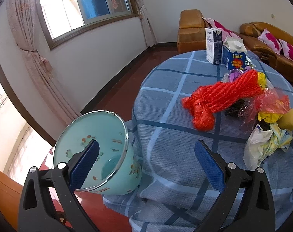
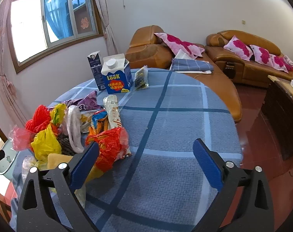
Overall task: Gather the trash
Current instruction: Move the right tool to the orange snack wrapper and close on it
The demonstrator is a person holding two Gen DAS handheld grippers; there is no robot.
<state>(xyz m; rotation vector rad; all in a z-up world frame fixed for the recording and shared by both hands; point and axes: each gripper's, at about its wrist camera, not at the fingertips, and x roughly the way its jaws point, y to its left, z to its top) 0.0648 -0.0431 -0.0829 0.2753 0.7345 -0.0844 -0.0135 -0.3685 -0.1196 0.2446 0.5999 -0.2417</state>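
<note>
A light green bin point(image 1: 92, 152) with cartoon prints stands on the floor against the round table's left edge. A pile of trash lies on the blue checked tablecloth point(image 1: 175, 158): a red net bag point(image 1: 223, 96), plastic bags, wrappers, a yellow sponge point(image 1: 288, 118). My left gripper point(image 1: 146, 164) is open and empty, its left finger over the bin's mouth. My right gripper point(image 2: 146, 166) is open and empty above the cloth, beside a red crumpled wrapper point(image 2: 109, 147). Two cartons, a blue LOOK one point(image 2: 117, 75) and a tall dark one point(image 2: 96, 69), stand at the far side.
Brown leather sofas point(image 2: 243, 58) with pink pillows stand behind the table. A dark wooden cabinet point(image 2: 281, 116) is at the right. The floor point(image 1: 115, 90) is red. A small dark snack packet point(image 2: 141, 78) lies near the cartons. A window point(image 1: 84, 5) with curtains is at the left.
</note>
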